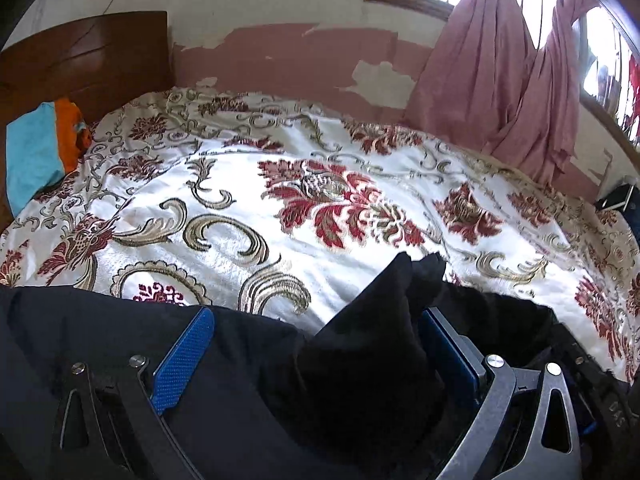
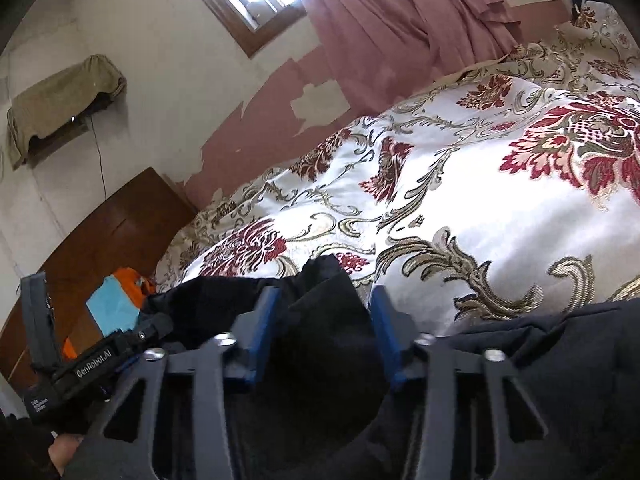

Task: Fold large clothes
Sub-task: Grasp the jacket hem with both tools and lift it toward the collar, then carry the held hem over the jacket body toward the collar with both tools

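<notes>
Mostly floral bedspread (image 1: 320,200), peeling pink wall (image 1: 312,56); left fingers (image 1: 188,354) wide, right fingers (image 2: 264,332) pinching dark garment (image 2: 320,340).

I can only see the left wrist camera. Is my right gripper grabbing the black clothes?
Observer: Yes. In the right wrist view, the right gripper has a bunch of the black garment filling the gap between its blue pads.
Operator: Is anything on the wall above the headboard?
Observer: An olive cloth is draped over something mounted on the wall, up above the wooden headboard. A thin cord hangs down from it.
</notes>
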The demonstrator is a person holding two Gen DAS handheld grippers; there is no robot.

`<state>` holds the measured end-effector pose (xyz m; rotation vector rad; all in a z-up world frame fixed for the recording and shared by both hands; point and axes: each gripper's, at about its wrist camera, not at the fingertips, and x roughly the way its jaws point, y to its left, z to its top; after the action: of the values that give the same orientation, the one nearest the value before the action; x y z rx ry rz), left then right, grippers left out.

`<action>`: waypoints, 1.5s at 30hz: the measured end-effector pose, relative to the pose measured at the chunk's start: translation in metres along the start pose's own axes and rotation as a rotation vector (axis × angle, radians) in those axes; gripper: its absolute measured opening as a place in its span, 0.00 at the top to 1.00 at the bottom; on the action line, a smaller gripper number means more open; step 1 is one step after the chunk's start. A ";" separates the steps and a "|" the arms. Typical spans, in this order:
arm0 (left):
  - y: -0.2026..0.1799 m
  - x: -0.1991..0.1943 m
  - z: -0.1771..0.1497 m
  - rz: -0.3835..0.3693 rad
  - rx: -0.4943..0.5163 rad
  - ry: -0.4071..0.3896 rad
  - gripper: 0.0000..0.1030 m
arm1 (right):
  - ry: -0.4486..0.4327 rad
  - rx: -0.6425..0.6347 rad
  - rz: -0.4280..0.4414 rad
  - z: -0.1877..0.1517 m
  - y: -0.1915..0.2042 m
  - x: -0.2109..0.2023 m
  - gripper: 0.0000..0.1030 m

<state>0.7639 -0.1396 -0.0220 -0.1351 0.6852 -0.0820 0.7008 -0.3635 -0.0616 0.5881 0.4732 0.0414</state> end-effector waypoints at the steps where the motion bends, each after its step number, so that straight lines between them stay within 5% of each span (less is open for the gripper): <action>1: 0.002 -0.003 -0.001 -0.013 -0.007 -0.021 0.07 | 0.001 -0.005 0.000 0.000 0.001 0.000 0.66; 8: 0.009 -0.013 -0.010 -0.172 -0.028 -0.099 0.84 | -0.015 0.004 0.014 -0.003 0.000 -0.006 0.87; 17: 0.067 -0.047 -0.041 -0.366 -0.268 -0.179 0.92 | -0.214 -0.008 0.159 -0.022 0.001 -0.059 0.91; 24: 0.104 -0.091 -0.085 -0.486 -0.354 -0.200 0.93 | -0.250 -0.171 0.070 -0.052 0.041 -0.132 0.93; 30: 0.104 -0.108 -0.101 -0.451 -0.267 -0.098 0.93 | -0.109 -0.222 -0.074 -0.063 0.047 -0.170 0.94; 38: 0.096 -0.130 -0.122 -0.315 -0.079 -0.033 0.94 | 0.145 -0.193 -0.147 -0.090 0.019 -0.176 0.95; 45: 0.089 -0.131 -0.127 -0.264 -0.006 -0.065 0.94 | 0.118 -0.187 -0.086 -0.089 0.015 -0.205 0.95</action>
<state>0.5846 -0.0485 -0.0510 -0.2331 0.6004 -0.3276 0.4801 -0.3394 -0.0328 0.3825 0.6014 0.0382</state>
